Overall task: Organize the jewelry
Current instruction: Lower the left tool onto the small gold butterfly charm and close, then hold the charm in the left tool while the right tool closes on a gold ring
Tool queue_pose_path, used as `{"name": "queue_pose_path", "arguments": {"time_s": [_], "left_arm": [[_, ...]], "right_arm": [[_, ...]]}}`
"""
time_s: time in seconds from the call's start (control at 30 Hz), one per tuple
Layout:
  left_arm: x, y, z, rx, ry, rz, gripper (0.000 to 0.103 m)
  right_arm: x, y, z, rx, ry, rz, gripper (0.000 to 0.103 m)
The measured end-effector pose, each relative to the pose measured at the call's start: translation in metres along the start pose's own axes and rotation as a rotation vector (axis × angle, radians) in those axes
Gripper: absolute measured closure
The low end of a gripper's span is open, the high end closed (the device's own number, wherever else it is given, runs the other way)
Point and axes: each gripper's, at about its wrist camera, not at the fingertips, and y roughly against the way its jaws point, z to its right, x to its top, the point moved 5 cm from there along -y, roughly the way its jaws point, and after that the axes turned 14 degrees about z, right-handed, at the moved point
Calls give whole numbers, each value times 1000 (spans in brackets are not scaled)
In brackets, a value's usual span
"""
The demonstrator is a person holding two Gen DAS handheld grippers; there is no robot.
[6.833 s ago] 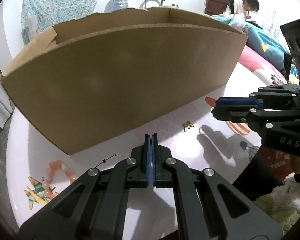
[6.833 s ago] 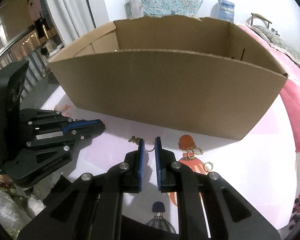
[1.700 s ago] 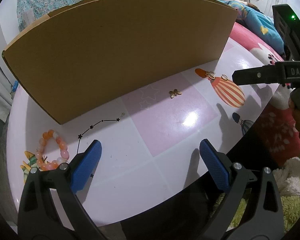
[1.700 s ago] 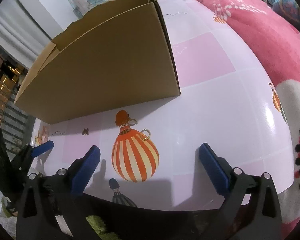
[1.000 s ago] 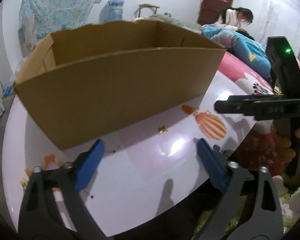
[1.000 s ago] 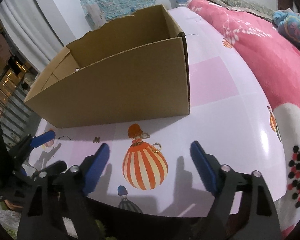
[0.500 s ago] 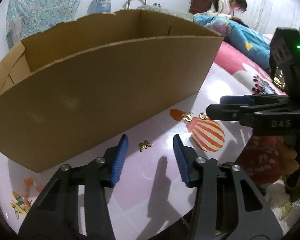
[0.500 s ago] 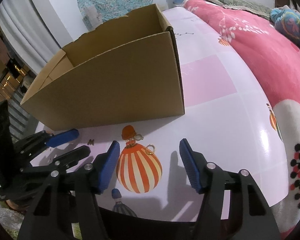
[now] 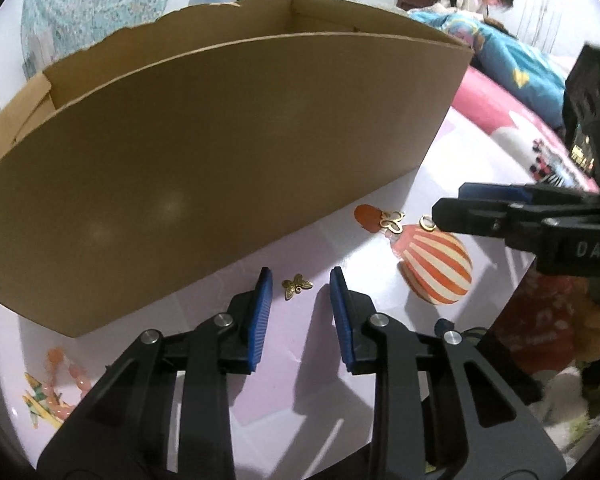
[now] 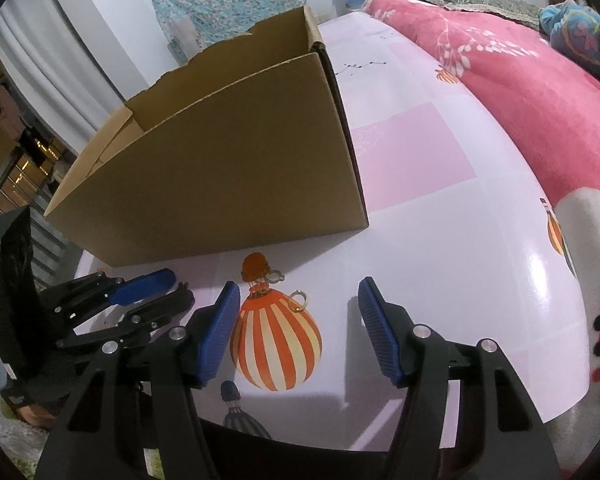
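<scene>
A small gold butterfly charm [image 9: 297,286] lies on the pink-and-white table near the cardboard box [image 9: 220,140]. My left gripper [image 9: 301,280] straddles the charm. Its jaws are closing, and the blue pads [image 9: 265,308] stand clear of the charm on both sides. A gold clover piece [image 9: 392,220] and a gold ring [image 9: 427,222] rest on the printed striped balloon. My right gripper [image 10: 299,285] hovers open over the ring [image 10: 299,300], which lies between its fingers untouched. The clover piece [image 10: 274,278] sits just beyond. Each gripper appears in the other's view: left [image 10: 178,289], right [image 9: 456,202].
The tall open box [image 10: 220,160] fills the table behind the jewelry. An orange bead bracelet [image 9: 66,368] lies at the near left. A thin black star chain [image 10: 360,66] lies behind the box. A pink blanket [image 10: 520,80] borders the table's right side; a person sits far back.
My left gripper has moved forward and down to the butterfly charm, and its jaws have narrowed from wide to close around it. The right jaws narrowed a little over the ring.
</scene>
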Motion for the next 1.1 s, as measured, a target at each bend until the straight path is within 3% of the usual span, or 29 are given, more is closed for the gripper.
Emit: {"name": "queue_pose_path", "arguments": {"time_s": [0.17, 0.3, 0.5, 1.1], "left_arm": [[-1, 1, 2, 30, -30, 3, 76], [-1, 1, -1, 44, -29, 4, 85], [0, 1, 1, 51, -46, 3, 87], [-4, 6, 1, 16, -42, 37, 92]], "right_arm": [[-1, 1, 3, 3, -7, 3, 43], [-1, 0, 6, 2, -15, 5, 43], [0, 0, 8, 1, -17, 6, 43], [3, 5, 3, -24, 21, 18, 43]]}}
